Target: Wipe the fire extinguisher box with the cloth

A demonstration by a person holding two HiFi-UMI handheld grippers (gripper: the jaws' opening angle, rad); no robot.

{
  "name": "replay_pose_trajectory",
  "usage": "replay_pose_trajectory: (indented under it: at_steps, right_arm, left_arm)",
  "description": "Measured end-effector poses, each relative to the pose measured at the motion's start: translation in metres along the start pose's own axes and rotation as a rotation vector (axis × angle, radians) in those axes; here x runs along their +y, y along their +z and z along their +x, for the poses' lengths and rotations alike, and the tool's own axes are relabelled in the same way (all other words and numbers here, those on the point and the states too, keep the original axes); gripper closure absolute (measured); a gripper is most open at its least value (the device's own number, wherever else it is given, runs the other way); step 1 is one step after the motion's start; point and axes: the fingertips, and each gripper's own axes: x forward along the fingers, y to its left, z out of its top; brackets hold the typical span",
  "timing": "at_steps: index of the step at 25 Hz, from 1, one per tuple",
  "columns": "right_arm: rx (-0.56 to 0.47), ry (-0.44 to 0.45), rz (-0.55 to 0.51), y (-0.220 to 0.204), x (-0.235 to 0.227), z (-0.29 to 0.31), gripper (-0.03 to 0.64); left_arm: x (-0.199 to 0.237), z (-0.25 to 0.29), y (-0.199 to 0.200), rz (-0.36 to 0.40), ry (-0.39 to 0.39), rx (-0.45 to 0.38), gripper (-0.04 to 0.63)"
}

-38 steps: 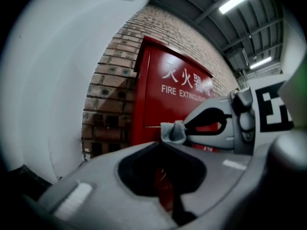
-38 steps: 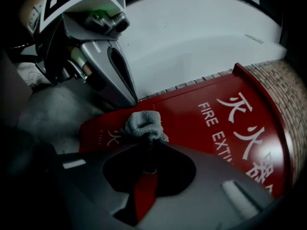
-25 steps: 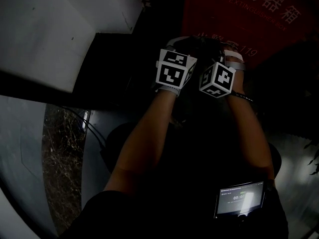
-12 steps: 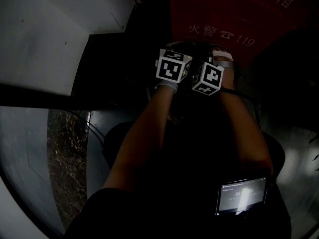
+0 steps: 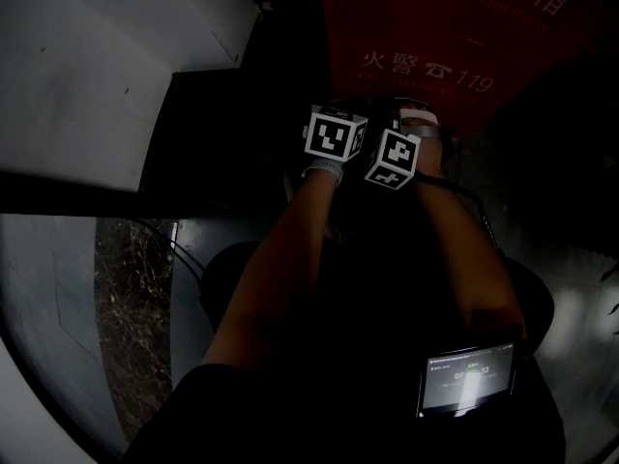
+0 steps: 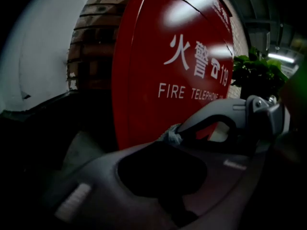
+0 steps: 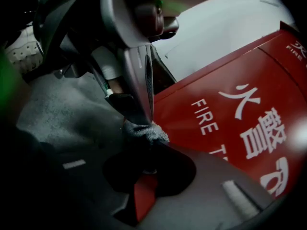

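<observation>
Box (image 5: 426, 27) stands at the top right of the head view, just beyond both grippers, its upper part cut off by the frame edge. Much of that view is very dark. The jaw tips and the cloth cannot be made out there, only the two marker cubes (left (image 5: 334, 135), right (image 5: 392, 159)) side by side on the forearms.

Seen from the left gripper, the box fills the middle of the picture. It is a flat, smooth red panel with a glossy sheen and white print reading "FIRE TELEPHONE" and 119. Its left edge runs upright beside a brick wall (image 6: 91, 47), and its front faces the grippers. Top and bottom are out of frame, so its long axis cannot be told. A leafy plant (image 6: 256, 73) shows at its right.

Left gripper (image 6: 167, 143) has its grey jaws pressed together, with a small tuft of the cloth (image 6: 172, 136) pinched at the tips. Right gripper (image 7: 144, 139) is likewise closed on the same grey, nubbly, towel-like tuft. Each gripper shows at the edge of the other's view, very close. Whether the cloth touches the red panel cannot be told.
</observation>
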Motion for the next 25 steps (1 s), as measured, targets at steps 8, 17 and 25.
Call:
replay_pose_trajectory:
  at_steps: [8, 17, 25]
  right_arm:
    - [0.012, 0.061, 0.009, -0.004, 0.025, 0.018, 0.583]
    - [-0.008, 0.053, -0.002, 0.001, 0.017, 0.002, 0.583]
    - [-0.046, -0.151, 0.064, 0.007, -0.079, -0.074, 0.583]
  left_arm:
    - [0.002, 0.007, -0.013, -0.062, -0.019, 0.044, 0.594]
    - [-0.005, -0.025, 0.04, 0.054, 0.024, -0.061, 0.594]
    - [-0.054, -0.101, 0.158, 0.256, 0.033, -0.33, 0.594]
